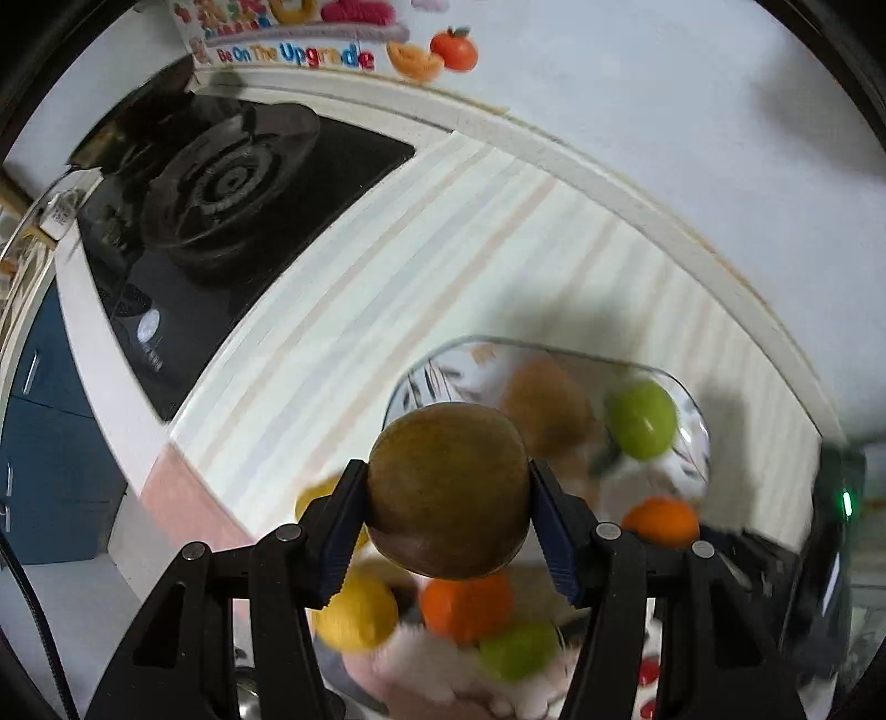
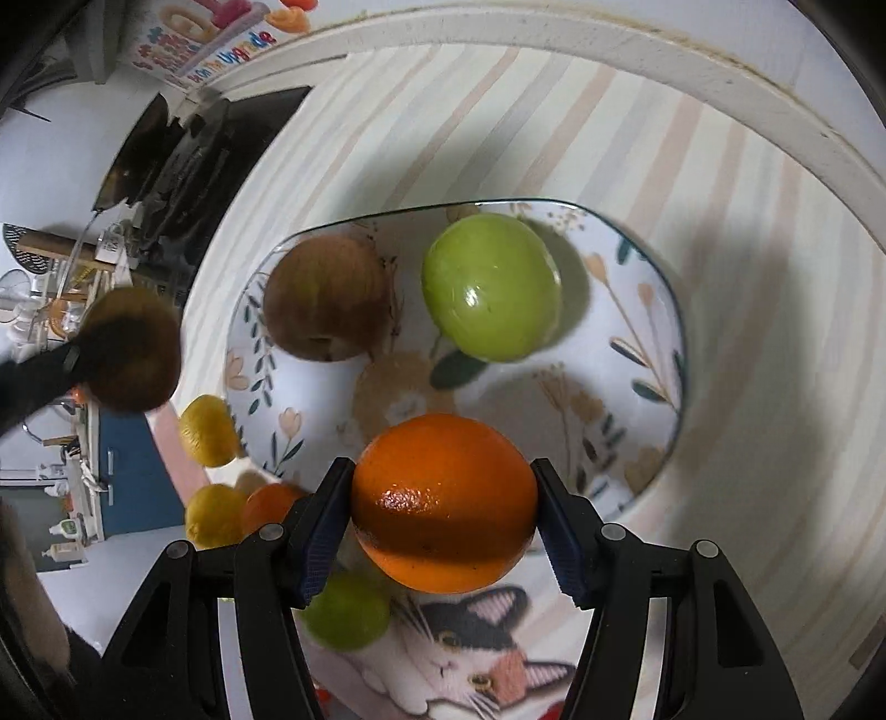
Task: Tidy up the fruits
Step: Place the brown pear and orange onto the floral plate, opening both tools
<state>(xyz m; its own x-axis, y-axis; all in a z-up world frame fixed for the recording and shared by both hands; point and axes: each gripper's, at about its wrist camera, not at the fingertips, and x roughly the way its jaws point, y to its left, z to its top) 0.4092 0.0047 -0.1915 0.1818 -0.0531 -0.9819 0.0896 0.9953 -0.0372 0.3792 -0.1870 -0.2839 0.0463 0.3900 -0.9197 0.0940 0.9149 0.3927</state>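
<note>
My left gripper [image 1: 448, 493] is shut on a brown kiwi-like fruit [image 1: 448, 487] and holds it above the counter, near the flowered plate [image 1: 421, 382]. My right gripper [image 2: 443, 504] is shut on an orange [image 2: 443, 498] over the near rim of that plate [image 2: 637, 310]. On the plate lie a brown fruit [image 2: 326, 296] and a green apple [image 2: 490, 288]. The left gripper's fruit shows blurred at the left of the right wrist view [image 2: 130, 349]. Below lie two lemons [image 2: 207, 429] [image 2: 213, 512], another orange [image 2: 271, 507] and a green fruit [image 2: 346, 615].
A black gas stove [image 1: 221, 183] is at the far left of the striped counter [image 1: 443, 232]. A cat-print mat [image 2: 459, 659] lies under the loose fruits. A white wall with stickers [image 1: 310, 50] backs the counter. A dark device [image 1: 830, 531] stands at right.
</note>
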